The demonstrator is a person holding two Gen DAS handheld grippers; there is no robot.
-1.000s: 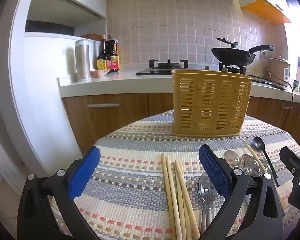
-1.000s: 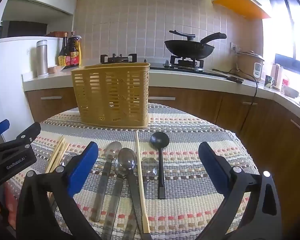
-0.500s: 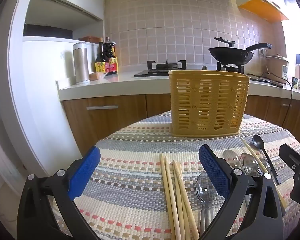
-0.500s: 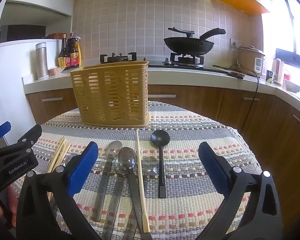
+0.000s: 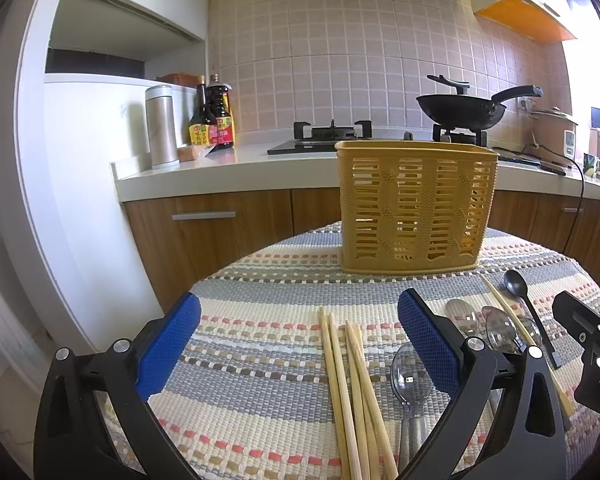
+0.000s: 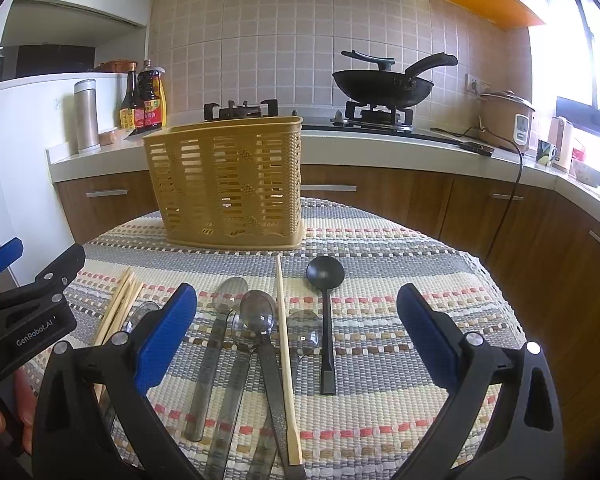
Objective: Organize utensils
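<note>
Woven striped cloth in grey, cream and coral [image 6: 400, 264] covers the round table and carries every item. At 12 o'clock on it stands the tall yellow slotted plastic utensil basket [image 6: 228, 188], upright and, as far as its slots show, holding nothing yet.

Both hand-held grippers hover low over the near edge. The left gripper [image 5: 300, 344] is released, its blue pads spread wide with a bundle of pale wooden chopsticks [image 5: 352, 380] lying between them, pointing toward 12 o'clock. The right gripper [image 6: 296, 340] is likewise released and grasps nothing; between its pads lie several clear plastic spoons [image 6: 256, 320], a single wooden chopstick [image 6: 285, 352] and a black plastic ladle-shaped spoon [image 6: 326, 280] at about 1 o'clock.

Judged step: first pick-up. Procedure:
- Lower the left gripper so the pads straddle the chopstick bundle at mid-length.
- Close across the bundle, not along it, so no stick is left behind.
- Lift level, then tip vertical above the basket rim before release.
- Keep the right gripper clear of the left; they sit close together.
</note>
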